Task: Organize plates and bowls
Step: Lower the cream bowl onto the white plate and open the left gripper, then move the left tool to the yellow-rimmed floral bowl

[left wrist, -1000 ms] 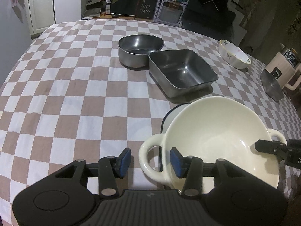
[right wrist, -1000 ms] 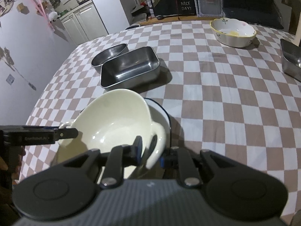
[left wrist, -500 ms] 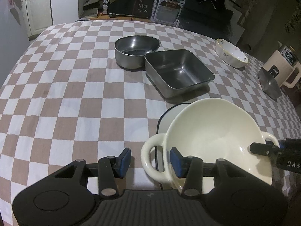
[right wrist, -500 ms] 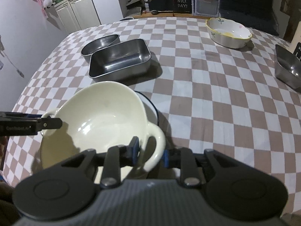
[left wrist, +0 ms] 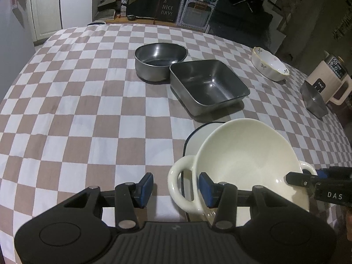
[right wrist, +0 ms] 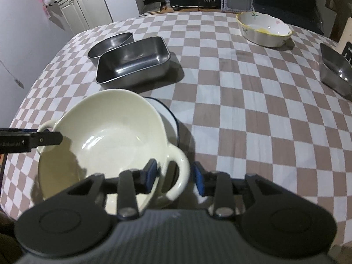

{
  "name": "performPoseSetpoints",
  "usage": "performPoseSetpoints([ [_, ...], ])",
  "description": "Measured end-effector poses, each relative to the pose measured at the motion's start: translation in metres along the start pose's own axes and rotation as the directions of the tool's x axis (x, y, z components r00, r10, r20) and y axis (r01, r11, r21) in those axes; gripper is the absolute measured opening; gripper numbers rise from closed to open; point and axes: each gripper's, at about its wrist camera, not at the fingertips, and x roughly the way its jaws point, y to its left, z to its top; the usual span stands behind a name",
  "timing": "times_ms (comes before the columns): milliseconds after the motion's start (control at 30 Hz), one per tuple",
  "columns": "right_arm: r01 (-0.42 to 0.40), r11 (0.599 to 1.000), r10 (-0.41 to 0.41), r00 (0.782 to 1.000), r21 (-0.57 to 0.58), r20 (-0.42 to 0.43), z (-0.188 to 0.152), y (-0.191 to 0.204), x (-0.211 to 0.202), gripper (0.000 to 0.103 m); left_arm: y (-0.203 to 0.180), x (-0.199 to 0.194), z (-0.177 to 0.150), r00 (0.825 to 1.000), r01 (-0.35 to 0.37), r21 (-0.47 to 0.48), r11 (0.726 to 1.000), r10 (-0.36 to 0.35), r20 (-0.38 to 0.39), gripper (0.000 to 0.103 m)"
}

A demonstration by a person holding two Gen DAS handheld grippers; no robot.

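While nested on the blue-rimmed plate (right wrist: 169,114) at lower centre, sits the cream bowl (right wrist: 110,136); right gripper (right wrist: 175,176) opening, handle loose between pads; left gripper (left wrist: 175,187) apart, straddling opposite handle.

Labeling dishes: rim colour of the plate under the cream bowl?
Dark blue rim on a white plate, clearest in the right wrist view.

Both grippers point steeply downward, side by side. The left gripper (left wrist: 175,187) holds its jaws apart and steady. The right gripper (right wrist: 175,176) is opening, its blue pads (right wrist: 199,179) spreading clear.
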Motion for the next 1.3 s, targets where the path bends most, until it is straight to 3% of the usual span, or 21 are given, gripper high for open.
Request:
performPoseSetpoints([
  [467,0.007,1.000,-0.007,1.000,0.024,0.012,-0.002,0.004,-0.001,0.042,0.002,-0.002,-0.001,0.999,0.007,-0.039,0.999,-0.008,-0.034,0.048],
  [567,0.007,1.000,-0.008,1.000,0.029,0.017,-0.002,0.004,-0.001,0.043,0.000,-0.003,-0.004,0.998,0.008,-0.029,1.000,-0.009,-0.054,0.055],
  [733,-0.031,0.999,0.029,0.999,0.041,0.044,-0.003,0.004,-0.008,0.058,-0.010,-0.009,-0.006,0.999,0.009,0.009,1.000,-0.009,-0.050,0.078],
  [900,-0.058,0.998,0.056,0.996,0.018,0.070,-0.006,0.010,-0.020,0.079,-0.020,-0.021,-0.008,1.000,0.007,0.025,1.000,-0.007,-0.028,0.091],
  [1100,-0.055,0.999,0.054,0.992,0.001,0.115,-0.011,0.014,-0.038,0.095,-0.029,-0.037,-0.014,1.000,-0.003,0.038,0.999,0.003,0.003,0.102],
  [1300,-0.061,0.998,0.061,0.985,-0.006,0.159,-0.018,0.015,-0.058,0.103,-0.039,-0.057,-0.023,1.000,0.002,0.050,0.999,-0.004,0.029,0.103],
])
